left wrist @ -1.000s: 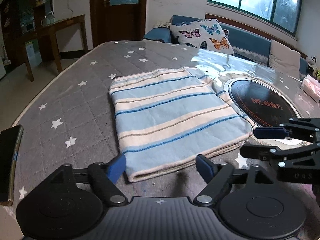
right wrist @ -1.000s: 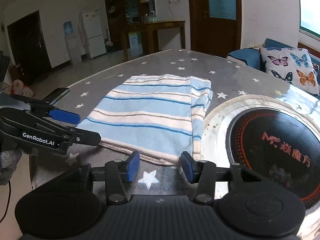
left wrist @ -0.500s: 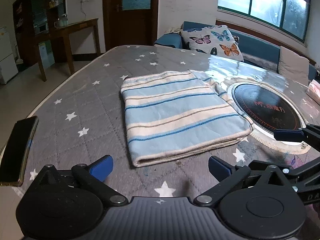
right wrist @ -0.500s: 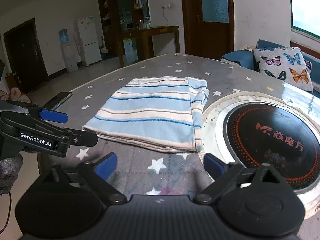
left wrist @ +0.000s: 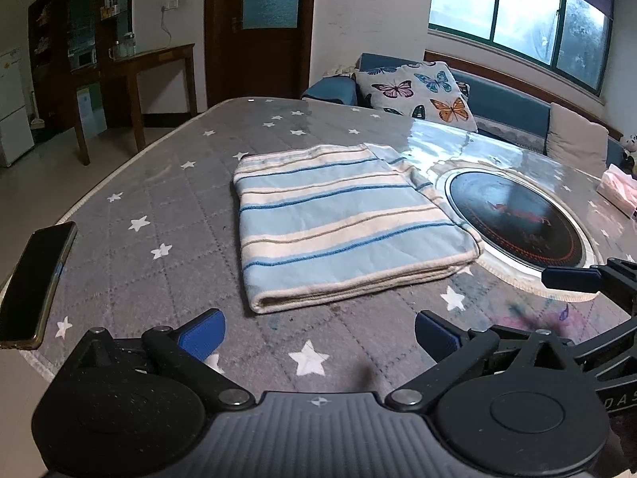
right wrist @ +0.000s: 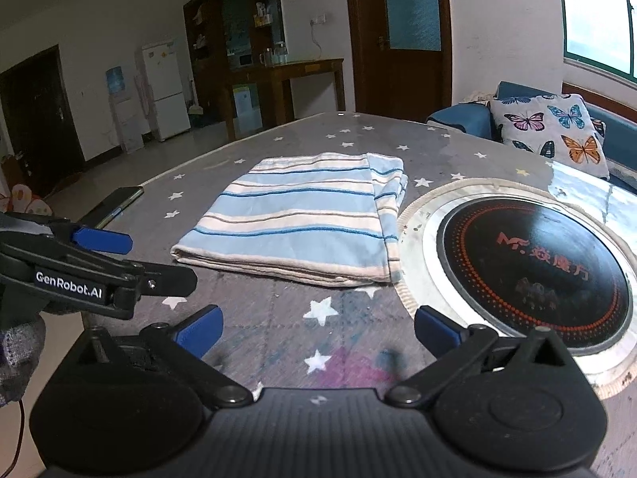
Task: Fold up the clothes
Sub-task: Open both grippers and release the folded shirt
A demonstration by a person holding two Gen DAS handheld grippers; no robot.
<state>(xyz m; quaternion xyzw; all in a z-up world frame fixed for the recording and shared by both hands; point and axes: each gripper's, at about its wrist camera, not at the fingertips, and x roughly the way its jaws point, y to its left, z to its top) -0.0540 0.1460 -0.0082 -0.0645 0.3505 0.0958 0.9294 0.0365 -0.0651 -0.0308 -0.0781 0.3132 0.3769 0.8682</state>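
Note:
A blue, cream and tan striped garment (left wrist: 338,219) lies folded into a flat rectangle on the grey star-patterned table cover (left wrist: 167,207). It also shows in the right wrist view (right wrist: 302,215). My left gripper (left wrist: 318,332) is open and empty, held back from the garment's near edge. My right gripper (right wrist: 316,328) is open and empty, also short of the garment. The right gripper shows at the right edge of the left wrist view (left wrist: 589,290), and the left gripper shows at the left of the right wrist view (right wrist: 99,263).
A round black hotplate (left wrist: 517,219) in a fringed ring lies right of the garment. A dark phone (left wrist: 36,279) lies at the table's left edge. A pink packet (left wrist: 621,195) is far right. A sofa with a butterfly cushion (left wrist: 422,93) stands behind.
Both grippers opened wide and pulled back from the garment's near edge. The folded garment stays flat on the table.

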